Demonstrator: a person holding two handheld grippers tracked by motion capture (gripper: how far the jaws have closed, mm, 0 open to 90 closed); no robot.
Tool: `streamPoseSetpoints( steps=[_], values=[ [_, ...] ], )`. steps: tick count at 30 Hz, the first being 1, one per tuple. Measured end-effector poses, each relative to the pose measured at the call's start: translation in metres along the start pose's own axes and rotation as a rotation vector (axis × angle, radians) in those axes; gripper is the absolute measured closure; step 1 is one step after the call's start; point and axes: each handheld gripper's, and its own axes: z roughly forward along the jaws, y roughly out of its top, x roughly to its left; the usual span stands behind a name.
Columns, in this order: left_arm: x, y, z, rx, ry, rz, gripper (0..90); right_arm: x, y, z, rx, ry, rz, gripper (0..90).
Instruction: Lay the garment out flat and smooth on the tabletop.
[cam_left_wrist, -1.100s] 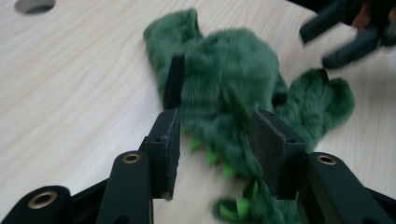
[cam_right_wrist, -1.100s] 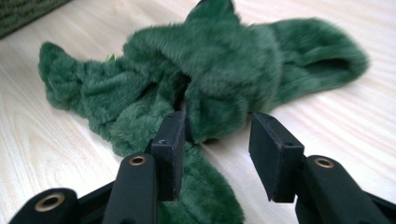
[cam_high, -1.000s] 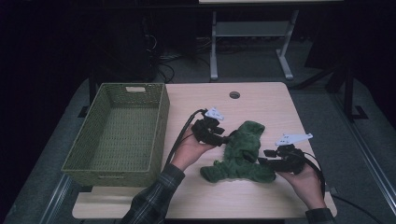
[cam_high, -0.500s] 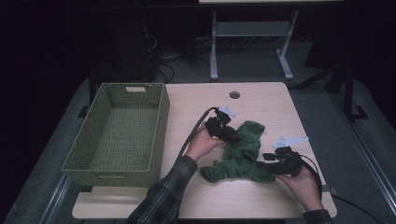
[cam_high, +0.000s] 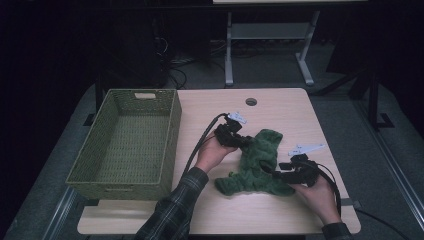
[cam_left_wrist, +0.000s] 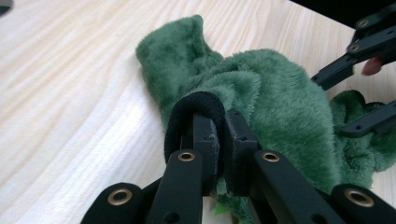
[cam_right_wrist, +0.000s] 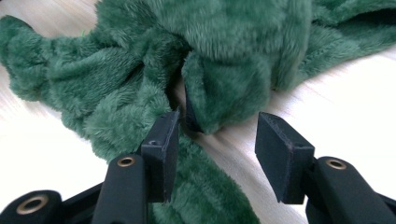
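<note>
- The woven basket (cam_high: 127, 140) stands at the desk's (cam_high: 280, 107) nine o'clock side, and nothing can be seen inside it.
- The left gripper (cam_high: 239, 140) has moved in from the garment's ten o'clock edge, and its fingers have just been closing. In the left gripper view they stand together on a black elastic cuff (cam_left_wrist: 196, 105) at the edge of the green fleece garment (cam_high: 257, 162), the band looping over the fingertips.
- How much fleece is caught with the band is hard to tell, since the fingers hide the pinch.
- The garment lies rumpled on the desk at centre, toward five o'clock from the cable hole (cam_high: 251, 101), well apart from the basket.
- The right gripper (cam_high: 275, 170) sits at the garment's four o'clock edge with its fingers (cam_right_wrist: 161, 140) apart around a fleece fold (cam_right_wrist: 224, 93), not pressing it.
- With one corner now pinched, the job likely turns to securing a second hold before lifting or spreading the garment.
</note>
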Motion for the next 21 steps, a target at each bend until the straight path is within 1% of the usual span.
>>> streamPoseSetpoints(
  steps=[3, 4, 6, 8, 9, 10, 11, 12, 14, 16, 18, 19, 20, 21],
  values=[
    [0.001, -0.001, -0.003, -0.002, 0.003, 0.001, 84.7, -0.001, 0.001, 0.006, 0.013, 0.017, 0.010, 47.2],
    [0.001, -0.001, -0.003, -0.002, 0.003, 0.000, 84.7, -0.001, 0.002, 0.008, 0.020, 0.011, 0.018, 47.0],
    [0.001, -0.002, -0.004, -0.005, 0.002, 0.004, 84.7, -0.003, 0.003, 0.012, 0.017, 0.009, 0.031, 50.2],
    [0.001, -0.002, -0.007, -0.009, 0.005, 0.007, 84.7, -0.005, 0.005, 0.015, 0.015, 0.000, 0.036, 61.2],
    [0.001, -0.003, -0.008, -0.016, 0.007, 0.003, 84.7, -0.005, 0.005, 0.016, 0.022, -0.014, 0.031, 66.9],
    [0.002, -0.004, -0.010, -0.017, 0.008, 0.008, 84.7, -0.006, 0.005, 0.016, 0.017, -0.026, 0.023, 74.1],
    [0.002, -0.006, -0.013, -0.022, 0.011, 0.003, 84.7, -0.006, 0.005, 0.015, 0.012, -0.031, 0.017, 77.9],
    [0.001, -0.007, -0.015, -0.027, 0.013, -0.011, 84.8, -0.007, 0.006, 0.013, 0.004, -0.042, 0.011, 80.6],
    [0.001, -0.011, -0.022, -0.042, 0.013, -0.023, 84.7, -0.009, 0.006, 0.009, -0.017, -0.053, 0.006, 82.9],
    [-0.001, -0.017, -0.029, -0.048, 0.024, -0.024, 84.8, -0.011, 0.008, 0.004, -0.053, -0.058, 0.001, 83.7],
    [-0.002, -0.021, -0.036, -0.056, 0.031, -0.030, 84.8, -0.012, 0.011, -0.002, -0.063, -0.074, -0.008, 84.1],
    [-0.003, -0.024, -0.040, -0.064, 0.039, -0.032, 84.7, -0.012, 0.014, -0.006, -0.075, -0.074, -0.007, 84.1],
    [-0.004, -0.027, -0.044, -0.065, 0.045, -0.032, 84.7, -0.012, 0.017, -0.010, -0.096, -0.076, -0.013, 84.1],
    [-0.004, -0.029, -0.047, -0.066, 0.050, -0.032, 84.8, -0.013, 0.021, -0.014, -0.103, -0.075, -0.025, 84.1]
  ],
)
